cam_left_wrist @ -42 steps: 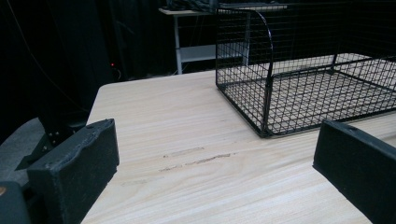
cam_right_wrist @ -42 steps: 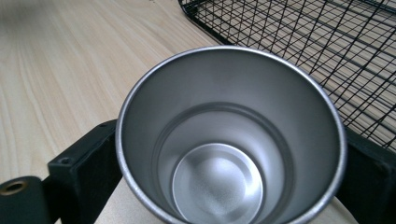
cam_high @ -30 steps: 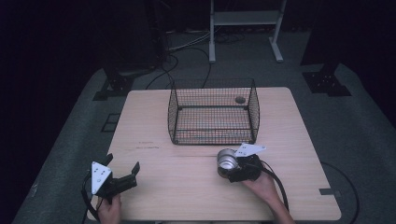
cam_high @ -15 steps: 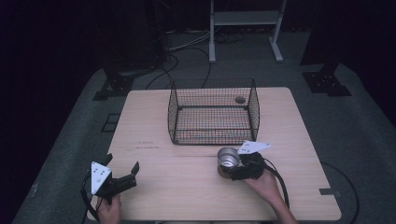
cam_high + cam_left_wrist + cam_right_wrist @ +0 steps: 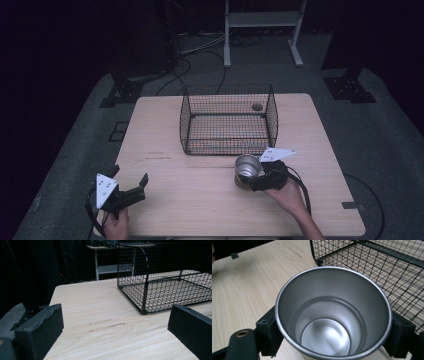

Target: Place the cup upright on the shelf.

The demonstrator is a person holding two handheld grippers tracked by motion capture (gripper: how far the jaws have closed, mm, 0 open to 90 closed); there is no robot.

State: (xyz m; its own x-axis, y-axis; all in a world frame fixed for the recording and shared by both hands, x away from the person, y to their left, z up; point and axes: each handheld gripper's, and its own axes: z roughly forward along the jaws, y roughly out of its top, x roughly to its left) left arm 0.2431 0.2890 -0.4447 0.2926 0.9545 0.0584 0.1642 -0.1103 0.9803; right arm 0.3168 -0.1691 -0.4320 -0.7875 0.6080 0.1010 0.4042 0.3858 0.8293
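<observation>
Right gripper (image 5: 248,179): my jaws clamp a round, empty steel cup (image 5: 247,168) beside the black wire basket (image 5: 227,120).
Left gripper (image 5: 131,183): my jaws gape wide, empty.

In the right gripper view the metal cup (image 5: 332,315) covers most of both jaws, and its base is cut off by the edge at 6 o'clock. The wire basket (image 5: 372,262) runs out of the picture at 12 and 3 o'clock. In the high view a small round thing (image 5: 257,106) in the basket's far corner is too small to tell, perhaps a lid.
</observation>
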